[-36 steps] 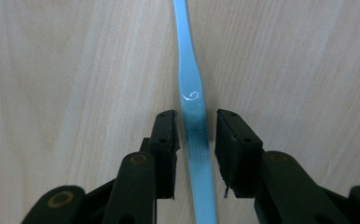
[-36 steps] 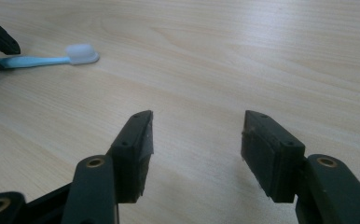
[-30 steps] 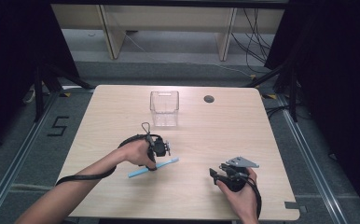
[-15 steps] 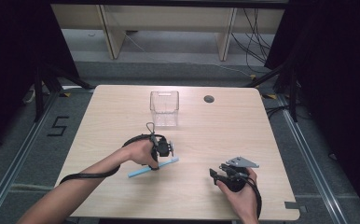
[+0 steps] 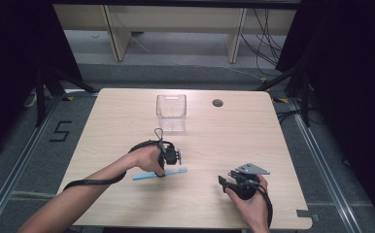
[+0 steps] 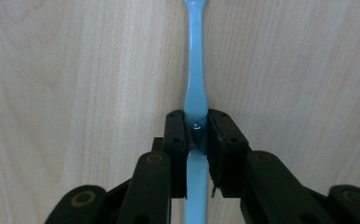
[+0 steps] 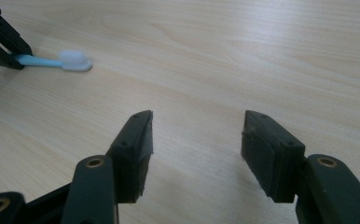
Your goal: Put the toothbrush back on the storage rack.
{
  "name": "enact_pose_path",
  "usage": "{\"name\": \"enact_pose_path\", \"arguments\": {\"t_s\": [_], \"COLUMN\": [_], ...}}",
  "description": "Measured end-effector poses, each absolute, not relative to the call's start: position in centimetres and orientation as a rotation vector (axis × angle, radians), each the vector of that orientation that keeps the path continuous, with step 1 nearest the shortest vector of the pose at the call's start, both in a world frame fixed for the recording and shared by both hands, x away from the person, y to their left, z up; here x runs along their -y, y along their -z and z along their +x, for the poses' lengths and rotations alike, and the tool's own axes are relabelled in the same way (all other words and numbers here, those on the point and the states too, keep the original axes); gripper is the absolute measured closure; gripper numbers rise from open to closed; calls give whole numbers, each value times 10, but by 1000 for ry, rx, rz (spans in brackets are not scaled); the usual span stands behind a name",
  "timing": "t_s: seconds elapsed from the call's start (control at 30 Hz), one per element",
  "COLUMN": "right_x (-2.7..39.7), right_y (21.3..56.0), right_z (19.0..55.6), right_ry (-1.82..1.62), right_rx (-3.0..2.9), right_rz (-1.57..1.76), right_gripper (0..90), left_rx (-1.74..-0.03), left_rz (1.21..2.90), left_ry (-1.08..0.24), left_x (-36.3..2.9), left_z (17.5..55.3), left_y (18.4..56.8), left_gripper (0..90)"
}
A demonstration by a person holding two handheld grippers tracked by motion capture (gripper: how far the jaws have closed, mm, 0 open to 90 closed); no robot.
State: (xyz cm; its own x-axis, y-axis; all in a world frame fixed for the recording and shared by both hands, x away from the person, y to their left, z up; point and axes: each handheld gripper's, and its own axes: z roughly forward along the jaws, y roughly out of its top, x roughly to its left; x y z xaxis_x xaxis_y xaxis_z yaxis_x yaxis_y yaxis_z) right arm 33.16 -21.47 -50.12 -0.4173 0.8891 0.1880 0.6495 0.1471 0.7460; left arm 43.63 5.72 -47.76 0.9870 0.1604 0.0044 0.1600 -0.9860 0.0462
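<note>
A light blue toothbrush with a white bristle head lies flat on the wooden table, near its front left. My left gripper points down onto it. Its jaws have just been closing, and in the left gripper view the left gripper is shut on the narrow neck of the toothbrush's handle, pads pressing both sides. My right gripper rests at the front right, well apart from the brush. The right gripper stands open with bare table between its jaws.
A clear plastic box stands upright at the back middle of the table. A round cable hole sits to its right. Dark floor, shelving legs and cables surround the table.
</note>
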Motion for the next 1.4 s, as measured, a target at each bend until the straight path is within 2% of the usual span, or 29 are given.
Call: {"name": "enact_pose_path", "arguments": {"t_s": [0.57, 1.4], "right_x": [218, 219], "right_y": [502, 502], "right_z": [333, 332], "right_ry": [-1097, -1089], "right_rx": [-2144, -2135], "right_rz": [1448, 1438], "right_gripper": [440, 439], "left_rx": [-199, -267], "left_rz": [3053, 2717], "left_ry": [-24, -124], "left_x": [-60, -93], "left_z": [435, 437], "left_y": [473, 445], "left_gripper": [784, 784]}}
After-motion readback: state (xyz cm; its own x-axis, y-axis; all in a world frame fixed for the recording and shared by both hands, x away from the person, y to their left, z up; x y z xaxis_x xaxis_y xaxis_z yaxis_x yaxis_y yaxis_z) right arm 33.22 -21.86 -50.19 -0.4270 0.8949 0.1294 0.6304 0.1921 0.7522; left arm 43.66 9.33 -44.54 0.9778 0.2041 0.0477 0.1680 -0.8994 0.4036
